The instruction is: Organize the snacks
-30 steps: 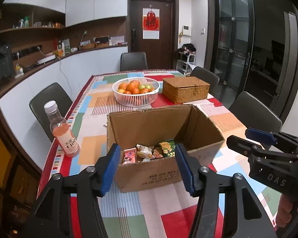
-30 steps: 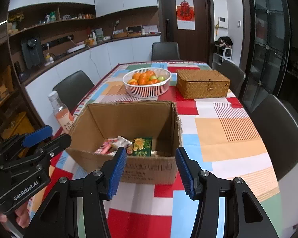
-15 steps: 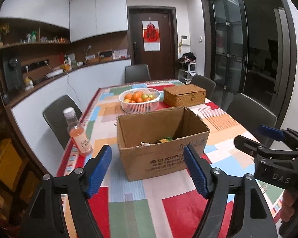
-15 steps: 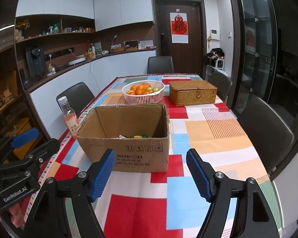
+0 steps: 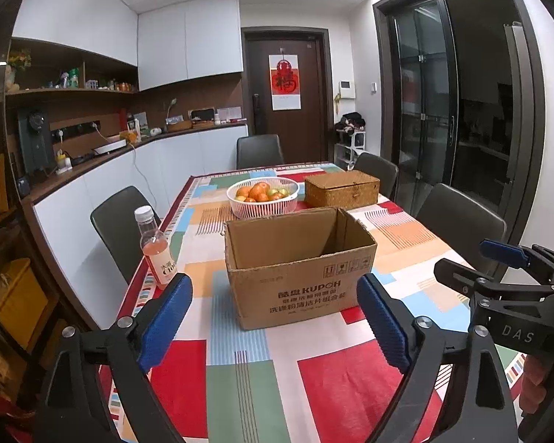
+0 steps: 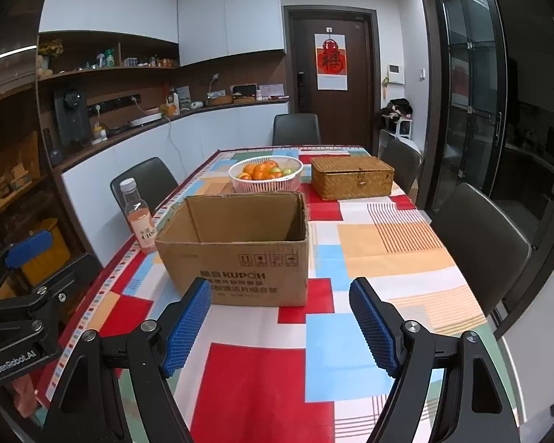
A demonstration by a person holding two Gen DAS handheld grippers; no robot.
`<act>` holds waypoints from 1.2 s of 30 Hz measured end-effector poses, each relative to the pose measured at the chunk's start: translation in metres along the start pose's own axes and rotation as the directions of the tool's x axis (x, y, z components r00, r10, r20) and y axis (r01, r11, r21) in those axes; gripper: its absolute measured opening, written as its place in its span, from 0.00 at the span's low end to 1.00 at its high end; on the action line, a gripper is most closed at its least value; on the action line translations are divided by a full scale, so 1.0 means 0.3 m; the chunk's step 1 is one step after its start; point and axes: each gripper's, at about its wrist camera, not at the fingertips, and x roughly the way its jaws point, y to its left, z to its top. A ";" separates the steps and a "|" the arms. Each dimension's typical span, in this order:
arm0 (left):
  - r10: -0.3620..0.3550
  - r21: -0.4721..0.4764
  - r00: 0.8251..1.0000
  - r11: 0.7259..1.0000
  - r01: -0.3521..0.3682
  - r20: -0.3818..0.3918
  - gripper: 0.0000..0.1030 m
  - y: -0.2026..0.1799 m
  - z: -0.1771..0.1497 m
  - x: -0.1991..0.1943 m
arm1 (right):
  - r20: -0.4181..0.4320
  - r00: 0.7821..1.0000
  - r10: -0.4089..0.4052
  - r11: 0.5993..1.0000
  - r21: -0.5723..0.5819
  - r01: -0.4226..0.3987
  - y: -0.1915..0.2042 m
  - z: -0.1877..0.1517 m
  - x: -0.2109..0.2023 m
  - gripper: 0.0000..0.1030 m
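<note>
We see both grippers — left gripper (image 5: 273,323), right gripper (image 6: 280,323) — jaws just opened wide, nothing between them; the cardboard box (image 5: 299,269) sits at twelve o'clock on the table (image 5: 336,380).

Both wrist views look slightly downward along the table (image 5: 247,376) from its near end; both share the cardboard box (image 6: 240,258).

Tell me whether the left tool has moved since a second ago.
Yes. The left tool has pulled back and a little upward from the cardboard box, which now looks smaller and hides its contents. Its jaws have just been opening, with nothing between them.
</note>
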 end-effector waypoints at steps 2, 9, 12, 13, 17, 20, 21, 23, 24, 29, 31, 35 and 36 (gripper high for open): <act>0.012 0.002 1.000 1.000 -0.012 0.010 0.92 -0.001 0.001 -0.014 | 0.008 1.000 -0.001 1.000 -0.002 0.001 0.002 -0.001 -0.015 0.76; 0.032 0.000 0.999 0.999 -0.032 0.030 0.96 0.008 -0.001 -0.043 | 0.012 1.000 0.001 1.000 -0.005 -0.001 0.007 -0.008 -0.037 0.76; 0.033 -0.001 0.999 0.999 -0.033 0.030 0.97 0.009 -0.003 -0.048 | 0.016 1.000 0.003 1.000 -0.009 -0.003 0.013 -0.009 -0.050 0.75; 0.033 -0.003 0.999 0.999 -0.033 0.031 0.98 0.010 -0.005 -0.052 | 0.017 1.000 0.004 1.000 -0.010 -0.004 0.011 -0.004 -0.048 0.76; 0.048 -0.008 0.999 0.999 -0.047 0.025 1.00 0.015 -0.007 -0.059 | 0.022 1.000 0.005 1.000 -0.013 -0.005 0.012 -0.001 -0.054 0.76; 0.049 -0.016 0.999 0.999 -0.049 0.011 1.00 0.017 -0.010 -0.058 | 0.024 1.000 0.002 1.000 -0.015 -0.002 0.012 -0.001 -0.053 0.76; 0.045 -0.017 0.999 0.999 -0.045 0.009 1.00 0.018 -0.011 -0.058 | 0.025 1.000 0.002 1.000 -0.014 -0.001 0.011 -0.002 -0.055 0.76; 0.047 -0.016 0.999 0.999 -0.047 0.008 1.00 0.016 -0.014 -0.060 | 0.026 1.000 0.002 1.000 -0.013 -0.002 0.010 -0.002 -0.055 0.76; 0.050 -0.016 0.999 0.999 -0.050 0.010 1.00 0.015 -0.015 -0.063 | 0.026 1.000 0.004 1.000 -0.014 -0.003 0.010 -0.002 -0.054 0.76; 0.063 -0.011 0.998 0.998 -0.063 0.017 1.00 0.015 -0.013 -0.066 | 0.023 1.000 0.004 1.000 -0.012 -0.004 0.008 -0.002 -0.052 0.76; 0.065 -0.015 0.998 0.998 -0.065 0.017 1.00 0.018 -0.012 -0.065 | 0.024 1.000 0.004 1.000 -0.012 -0.004 0.007 -0.002 -0.052 0.76; 0.065 -0.015 0.998 0.998 -0.065 0.018 1.00 0.019 -0.011 -0.065 | 0.024 1.000 0.006 1.000 -0.012 -0.006 0.005 -0.001 -0.051 0.76; 0.065 -0.015 0.998 0.998 -0.064 0.017 1.00 0.020 -0.011 -0.065 | 0.024 1.000 0.005 1.000 -0.013 -0.005 0.008 -0.002 -0.052 0.76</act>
